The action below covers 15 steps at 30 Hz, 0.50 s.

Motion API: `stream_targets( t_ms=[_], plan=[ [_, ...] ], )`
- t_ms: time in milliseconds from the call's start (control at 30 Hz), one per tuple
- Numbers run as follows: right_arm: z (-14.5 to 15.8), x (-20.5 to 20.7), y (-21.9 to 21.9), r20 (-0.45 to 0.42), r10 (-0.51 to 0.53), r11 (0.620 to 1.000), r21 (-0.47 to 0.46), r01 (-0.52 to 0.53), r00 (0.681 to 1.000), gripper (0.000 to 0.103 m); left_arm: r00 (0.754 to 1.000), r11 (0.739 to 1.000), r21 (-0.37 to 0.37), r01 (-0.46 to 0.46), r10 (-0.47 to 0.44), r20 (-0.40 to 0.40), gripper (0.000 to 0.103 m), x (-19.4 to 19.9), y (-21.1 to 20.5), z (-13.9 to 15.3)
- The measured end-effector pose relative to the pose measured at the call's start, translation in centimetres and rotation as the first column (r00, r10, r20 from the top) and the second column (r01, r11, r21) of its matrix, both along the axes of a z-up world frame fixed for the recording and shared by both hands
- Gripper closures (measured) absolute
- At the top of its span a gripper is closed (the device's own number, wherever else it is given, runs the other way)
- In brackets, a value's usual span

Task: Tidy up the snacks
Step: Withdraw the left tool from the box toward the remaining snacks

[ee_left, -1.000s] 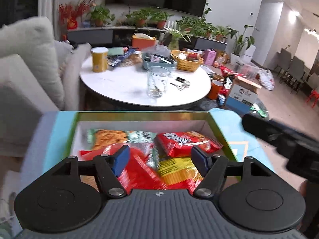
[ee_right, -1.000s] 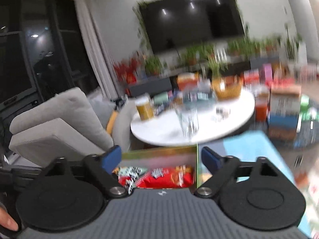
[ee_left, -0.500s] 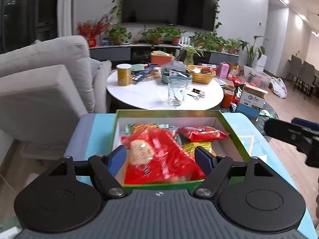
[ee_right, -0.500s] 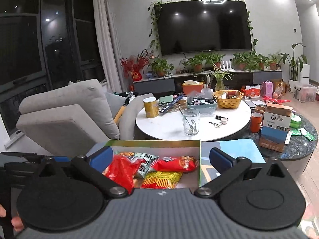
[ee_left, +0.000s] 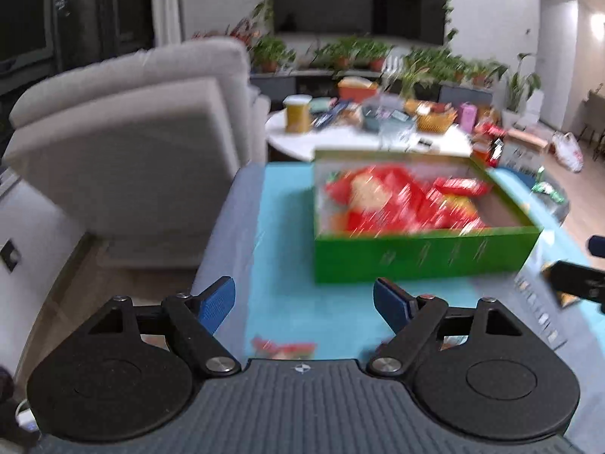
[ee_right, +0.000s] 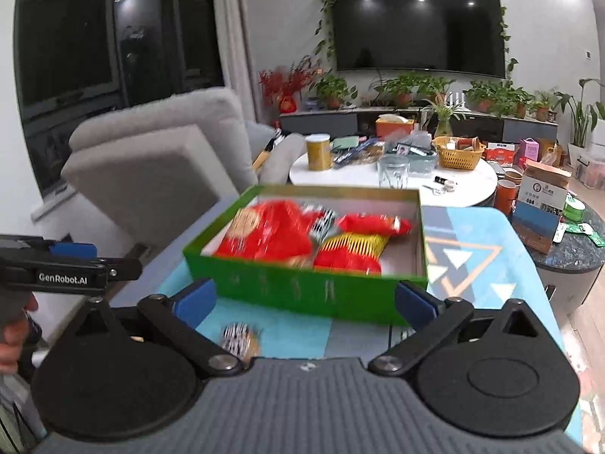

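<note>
A green box [ee_right: 302,291] stands on a blue patterned cloth [ee_right: 465,257] and holds a big red pack [ee_right: 264,236], a yellow-and-red pack [ee_right: 351,251] and a smaller red pack [ee_right: 374,225]. My right gripper [ee_right: 305,300] is open just short of the box's near wall, with nothing between its fingers. A small black-and-white snack [ee_right: 240,340] lies on the cloth under it. My left gripper [ee_left: 304,299] is open and empty, back from the green box [ee_left: 416,261] and to its left. A red pack [ee_left: 283,346] lies below it. That view is blurred.
A grey sofa [ee_right: 151,166] stands to the left. Behind the box is a round white table [ee_right: 465,185] with a glass, a yellow can and a basket. A cardboard box [ee_right: 544,200] sits on a dark table to the right. A hand [ee_right: 11,336] holds the left gripper.
My left gripper has opened wider and drawn back from over the box, leaving the big red pack inside. My right gripper has also pulled back, and loose snacks on the cloth have come into view.
</note>
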State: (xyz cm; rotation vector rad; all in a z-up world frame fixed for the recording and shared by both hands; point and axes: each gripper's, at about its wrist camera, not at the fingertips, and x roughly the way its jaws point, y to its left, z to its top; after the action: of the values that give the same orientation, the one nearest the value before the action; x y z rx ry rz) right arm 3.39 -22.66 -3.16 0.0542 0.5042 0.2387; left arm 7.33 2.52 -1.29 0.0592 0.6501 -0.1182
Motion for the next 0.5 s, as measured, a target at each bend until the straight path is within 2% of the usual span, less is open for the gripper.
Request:
stream_targets(
  t_ms=[233, 500],
  plan=[
    [-1.5, -2.0, 0.4, -0.065, 0.074, 0.997, -0.010, -0.075, 0.995, 0.024, 0.995, 1.000, -0.001, -0.017, 0.017, -0.095, 0.025, -0.7, 2.3, -3.0],
    [-3.6, -4.4, 0.6, -0.142, 0.134, 0.972, -0.174, -0.158, 0.981, 0.024, 0.990, 1.000, -0.007, 0.007, -0.008, -0.138, 0.025, -1.1, 2.7, -4.8]
  ],
)
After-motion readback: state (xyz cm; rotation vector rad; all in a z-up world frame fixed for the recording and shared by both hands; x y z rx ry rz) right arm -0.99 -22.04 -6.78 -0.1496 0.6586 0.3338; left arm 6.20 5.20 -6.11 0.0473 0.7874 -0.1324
